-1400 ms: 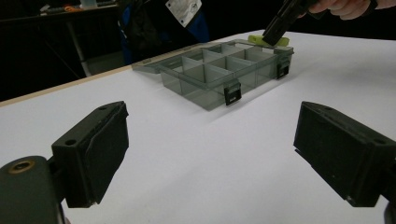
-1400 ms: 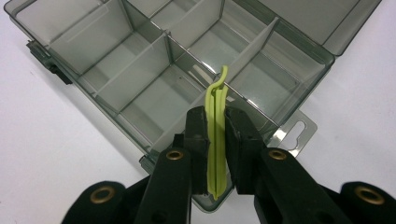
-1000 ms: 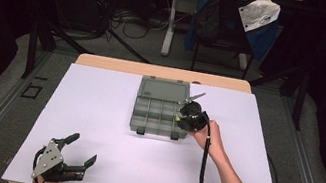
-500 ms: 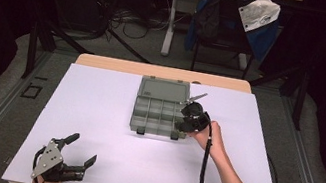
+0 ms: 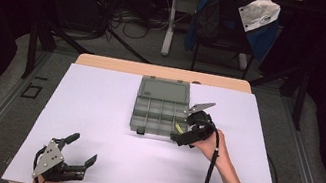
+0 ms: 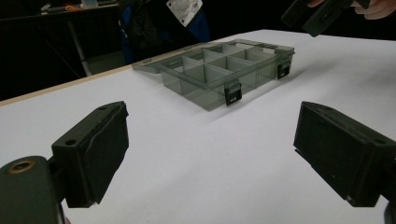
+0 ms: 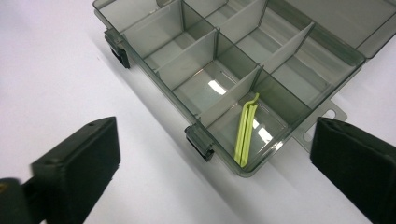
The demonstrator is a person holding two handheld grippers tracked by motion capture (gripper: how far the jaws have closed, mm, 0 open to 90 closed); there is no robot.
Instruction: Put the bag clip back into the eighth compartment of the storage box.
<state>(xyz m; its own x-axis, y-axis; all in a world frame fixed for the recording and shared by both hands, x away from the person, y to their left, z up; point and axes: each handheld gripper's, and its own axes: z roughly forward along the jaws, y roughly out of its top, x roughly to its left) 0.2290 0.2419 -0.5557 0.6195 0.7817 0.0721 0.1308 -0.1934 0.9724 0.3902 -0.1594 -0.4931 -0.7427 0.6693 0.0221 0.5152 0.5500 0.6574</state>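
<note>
risk: we are backing right gripper point(image 5: 179, 134) off box point(image 5: 163, 94), jaws just opening, empty | strip point(image 7: 246, 134) leaning in near-right cell, may tip out if we are nudging box | left gripper point(image 5: 82, 151) idling open, well short of box

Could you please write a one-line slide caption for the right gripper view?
Open right gripper above a clear compartment box, a yellow-green strip lying in its near corner compartment.

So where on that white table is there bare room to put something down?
Plenty. The table is bare left of the box, and between the box and the left gripper. The far right strip is bare too. It is crowded only at the box's near right corner, where the right gripper hovers over a green strip.
</note>
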